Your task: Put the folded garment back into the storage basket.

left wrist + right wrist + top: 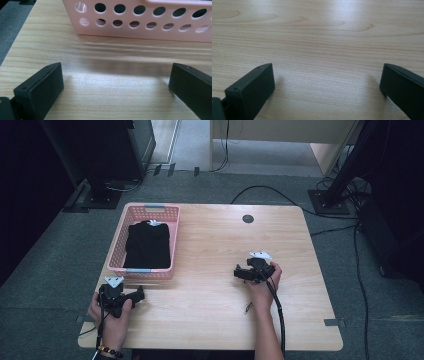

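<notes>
My left gripper [135, 296] rests near the tabletop's front-left corner, jaws spread wide and holding nothing, just short of the pink basket [118, 240]. A folded black garment [147, 245] lies flat inside that basket, which stands along the tabletop's [210, 315] left edge. My right gripper [240, 272] sits mid-table toward the right, also gaping and empty over bare wood. By my reading the packing looks finished: 1 garment in, nothing left out on the tabletop.
</notes>
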The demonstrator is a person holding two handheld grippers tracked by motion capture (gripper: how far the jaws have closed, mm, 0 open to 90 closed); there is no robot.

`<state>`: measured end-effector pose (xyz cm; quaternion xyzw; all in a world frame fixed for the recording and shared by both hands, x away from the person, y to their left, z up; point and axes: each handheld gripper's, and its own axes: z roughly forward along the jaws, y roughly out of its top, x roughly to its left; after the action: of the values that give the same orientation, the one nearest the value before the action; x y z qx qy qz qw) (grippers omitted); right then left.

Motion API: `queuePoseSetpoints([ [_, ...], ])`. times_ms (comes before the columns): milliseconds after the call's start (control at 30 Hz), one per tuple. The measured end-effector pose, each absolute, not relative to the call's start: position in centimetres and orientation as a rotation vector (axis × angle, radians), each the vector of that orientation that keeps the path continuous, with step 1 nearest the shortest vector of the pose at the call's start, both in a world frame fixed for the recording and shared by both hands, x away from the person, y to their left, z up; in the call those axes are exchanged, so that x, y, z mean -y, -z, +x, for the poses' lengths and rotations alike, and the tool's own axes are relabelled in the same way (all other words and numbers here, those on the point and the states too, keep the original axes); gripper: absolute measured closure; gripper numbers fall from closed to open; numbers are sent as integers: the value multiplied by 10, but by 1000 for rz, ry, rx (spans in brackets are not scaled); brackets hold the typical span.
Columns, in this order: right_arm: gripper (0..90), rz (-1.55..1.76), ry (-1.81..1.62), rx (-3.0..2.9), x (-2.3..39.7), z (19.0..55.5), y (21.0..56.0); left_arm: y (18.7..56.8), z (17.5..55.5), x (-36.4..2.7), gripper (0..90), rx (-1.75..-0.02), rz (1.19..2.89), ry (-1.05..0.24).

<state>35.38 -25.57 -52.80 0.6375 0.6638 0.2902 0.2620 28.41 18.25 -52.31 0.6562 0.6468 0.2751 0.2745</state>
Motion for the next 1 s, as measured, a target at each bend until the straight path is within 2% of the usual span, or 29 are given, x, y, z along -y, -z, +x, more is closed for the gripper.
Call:
queuePoseSetpoints([
  [1000, 0, 1754, -773, -1765, 276, 344, 528, 523, 284, -183, 0, -1739, 1765, -740],
])
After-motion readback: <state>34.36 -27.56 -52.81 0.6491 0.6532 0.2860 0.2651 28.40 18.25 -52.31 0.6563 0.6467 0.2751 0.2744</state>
